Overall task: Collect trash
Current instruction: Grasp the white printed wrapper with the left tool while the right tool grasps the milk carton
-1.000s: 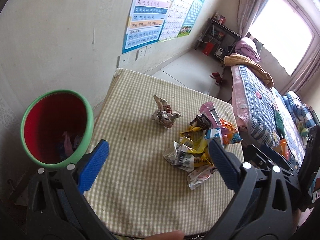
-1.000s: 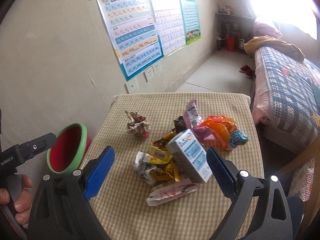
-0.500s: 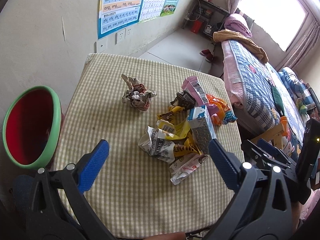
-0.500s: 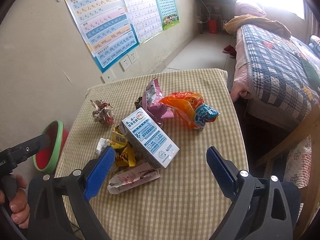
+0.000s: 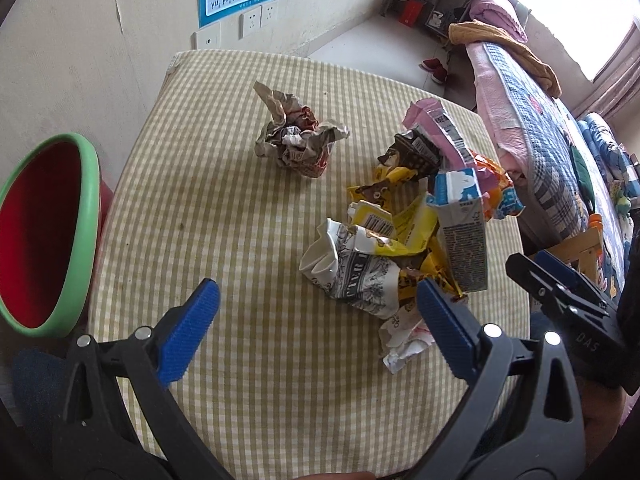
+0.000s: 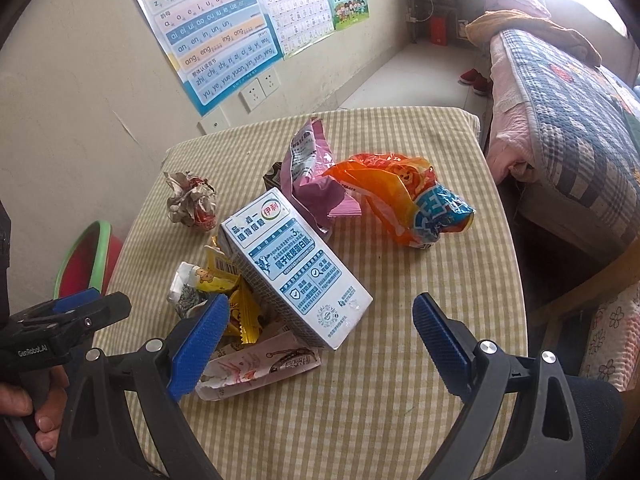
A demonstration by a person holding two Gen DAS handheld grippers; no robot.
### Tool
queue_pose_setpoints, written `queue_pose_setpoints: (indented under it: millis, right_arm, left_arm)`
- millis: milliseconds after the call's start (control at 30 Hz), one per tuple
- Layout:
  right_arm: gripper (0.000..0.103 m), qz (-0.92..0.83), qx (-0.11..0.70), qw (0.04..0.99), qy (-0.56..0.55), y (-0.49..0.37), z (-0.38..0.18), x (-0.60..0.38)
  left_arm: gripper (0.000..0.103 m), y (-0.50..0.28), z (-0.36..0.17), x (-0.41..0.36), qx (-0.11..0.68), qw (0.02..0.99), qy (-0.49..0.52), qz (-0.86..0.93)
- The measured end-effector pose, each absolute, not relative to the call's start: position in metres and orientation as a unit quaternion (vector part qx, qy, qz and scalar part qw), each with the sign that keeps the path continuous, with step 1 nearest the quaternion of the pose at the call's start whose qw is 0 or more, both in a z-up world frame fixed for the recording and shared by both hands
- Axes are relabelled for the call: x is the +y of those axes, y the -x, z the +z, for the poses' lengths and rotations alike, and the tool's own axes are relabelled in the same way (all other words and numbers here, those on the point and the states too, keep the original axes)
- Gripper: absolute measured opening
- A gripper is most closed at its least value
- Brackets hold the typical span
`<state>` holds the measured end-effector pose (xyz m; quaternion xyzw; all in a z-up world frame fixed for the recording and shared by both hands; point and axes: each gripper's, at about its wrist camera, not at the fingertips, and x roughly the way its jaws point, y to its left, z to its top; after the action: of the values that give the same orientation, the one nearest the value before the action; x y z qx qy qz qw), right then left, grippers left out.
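While both tools hang above the near edge of the checked table [image 5: 224, 200], I log the following. Left gripper [image 5: 316, 320]: released, blue pads spread wide, nothing between them, poised over bare cloth at the near-left part of the top. Right gripper [image 6: 320, 332]: likewise released and empty, its left pad just beside the near end of the milk carton [image 6: 296, 272], its right pad over bare cloth. Trash, main heap: the carton lies tilted across yellow wrappers [image 5: 396, 224], with a crumpled printed paper [image 5: 352, 272] on the heap's left side and a flat pink-and-white sachet [image 6: 256, 368] at its near end, close to the table's front edge. Trash, far side of heap: a pink pouch [image 6: 308, 172] standing partly upright, touching an orange and blue snack bag [image 6: 404, 204] that sits toward the right edge. Trash, stray item: a crumpled paper ball [image 5: 296, 140], well apart from the heap, with open cloth all around it. Bin [image 5: 48, 236]: red inside, green rim, off the left edge of the table and against the wall. Open room: broad bare cloth along the left and near sides. A bed [image 6: 560, 120] stands just beyond the right edge.
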<state>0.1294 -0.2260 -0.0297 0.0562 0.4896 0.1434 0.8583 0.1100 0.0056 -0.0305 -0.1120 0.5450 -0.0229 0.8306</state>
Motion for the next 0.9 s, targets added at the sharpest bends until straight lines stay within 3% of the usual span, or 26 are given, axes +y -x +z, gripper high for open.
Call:
queue_pose_setpoints:
  millis: [500,633,733,833,900]
  right_arm:
    - [0.089,0.174,0.528,0.831,-0.032,-0.167,-0.066,-0.203]
    - [0.075,0.188,0.541,0.819,-0.031,-0.172,-0.076,-0.2]
    - [0.068,0.194,0.539,0.819,-0.027,-0.172,-0.077,-0.199]
    - [0.063,0.197,0.537,0.82,-0.024,-0.17,-0.075,-0.199]
    - [0.061,0.201,0.535,0.82,-0.025,-0.168,-0.072,-0.198]
  left_arm:
    - [0.066,-0.148,-0.085,0.008,0.601,0.79,0.108,-0.063]
    - [0.049,-0.15,-0.092,0.002,0.609,0.782,0.106,-0.078]
    - [0.036,-0.152,-0.093,-0.003,0.61,0.781,0.103,-0.086]
    - [0.03,-0.152,-0.092,-0.005,0.608,0.783,0.101,-0.087]
    - [0.019,-0.15,-0.089,-0.006,0.606,0.784,0.103,-0.088]
